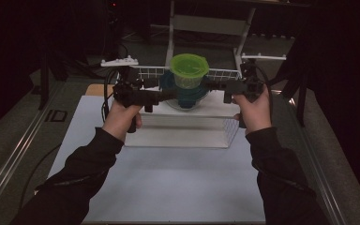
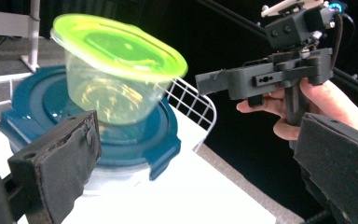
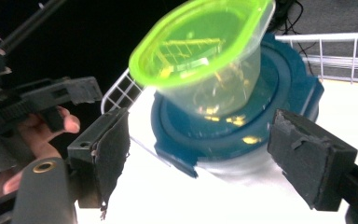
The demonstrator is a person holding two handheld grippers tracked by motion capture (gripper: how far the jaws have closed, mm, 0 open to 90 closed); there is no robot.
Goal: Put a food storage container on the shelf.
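Observation:
A clear tub with a lime-green lid point(image 1: 189, 70) point(image 2: 116, 70) point(image 3: 205, 60) stands on the blue lid of a wider flat container point(image 1: 187, 97) point(image 2: 135, 140) point(image 3: 261, 116). Both rest on a raised white platform point(image 1: 183, 133). My left gripper point(image 1: 161, 97) point(image 2: 200, 158) points in from the left, jaws wide apart, with the stack just ahead and nothing touching its pads. My right gripper point(image 1: 214, 87) point(image 3: 207, 154) points in from the right, also open, pads clear of the tub. Each gripper also appears in the other's view, the right gripper point(image 2: 261, 77) and the left gripper point(image 3: 51, 98).
A white wire rack point(image 1: 152, 71) point(image 2: 191, 100) point(image 3: 121, 91) runs behind and beside the stack on the platform. The platform sits on a pale table mat point(image 1: 168, 183). A white frame with upright legs point(image 1: 171, 33) stands behind. Dark floor surrounds the table.

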